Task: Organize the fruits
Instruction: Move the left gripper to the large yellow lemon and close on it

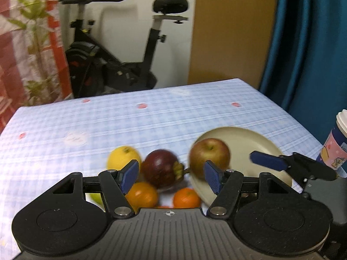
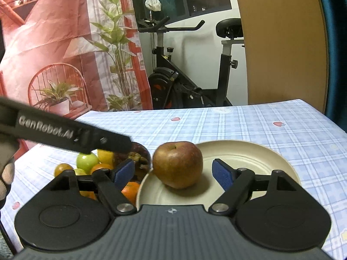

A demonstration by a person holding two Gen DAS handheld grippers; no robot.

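A red-brown apple [image 2: 177, 164] stands on a cream plate [image 2: 260, 158]. My right gripper [image 2: 173, 175] is open around it, with both blue pads clear of its skin. Left of the plate lies a pile of fruit: a lemon [image 1: 123, 157], a dark purple fruit [image 1: 160, 169], two oranges [image 1: 142, 195] and a green fruit [image 2: 86, 161]. My left gripper [image 1: 172, 177] hangs open above this pile, and the purple fruit shows between its fingers without touching them. In the left wrist view the apple [image 1: 209, 157] and the plate [image 1: 249, 143] are blurred.
A lidded paper cup [image 1: 336, 143] stands on the checked tablecloth [image 1: 151, 117] right of the plate. The left gripper's black body [image 2: 65, 132] crosses above the fruit pile. An exercise bike [image 2: 195, 75] stands behind the table's far edge.
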